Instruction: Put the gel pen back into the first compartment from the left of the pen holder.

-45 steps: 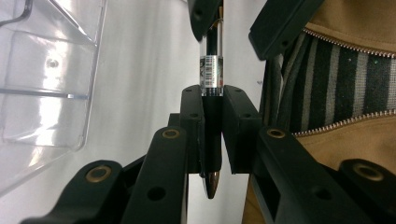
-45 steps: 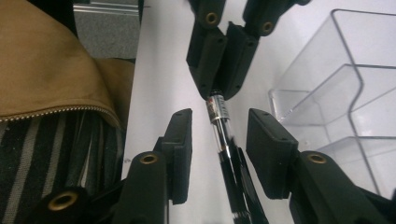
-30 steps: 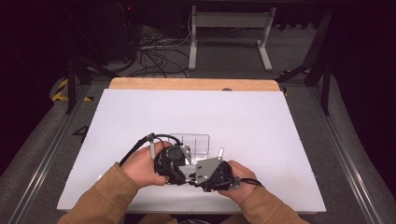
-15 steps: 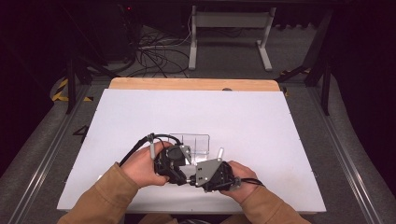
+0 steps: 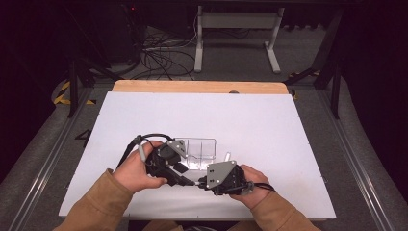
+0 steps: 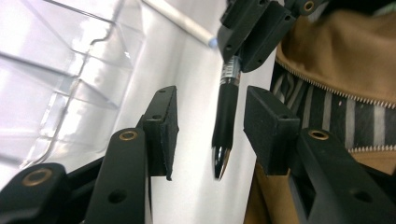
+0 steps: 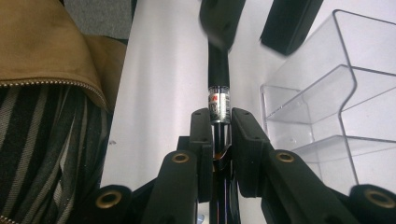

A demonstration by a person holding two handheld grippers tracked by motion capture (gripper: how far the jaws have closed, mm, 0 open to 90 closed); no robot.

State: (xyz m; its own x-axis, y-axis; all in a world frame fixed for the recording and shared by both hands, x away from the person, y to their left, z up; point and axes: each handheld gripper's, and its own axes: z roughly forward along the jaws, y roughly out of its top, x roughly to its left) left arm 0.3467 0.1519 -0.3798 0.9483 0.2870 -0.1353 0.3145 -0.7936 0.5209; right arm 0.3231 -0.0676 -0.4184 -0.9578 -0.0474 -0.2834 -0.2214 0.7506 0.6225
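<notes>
Two grippers near front edge of table, beside clear tray. Right gripper clamped on pen barrel. Left gripper jaws just opened, pads clear of pen tip end. Risk: single grip, pen may pivot or slip, strike tray wall, roll off front edge

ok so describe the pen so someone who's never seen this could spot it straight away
Start at the white table and find the clear plastic organizer near its front edge. Beside it, the right gripper clamps the pen, whose tip lies between the left gripper's just-opened jaws. It is slim, with a black rubber grip and silver tip.
</notes>
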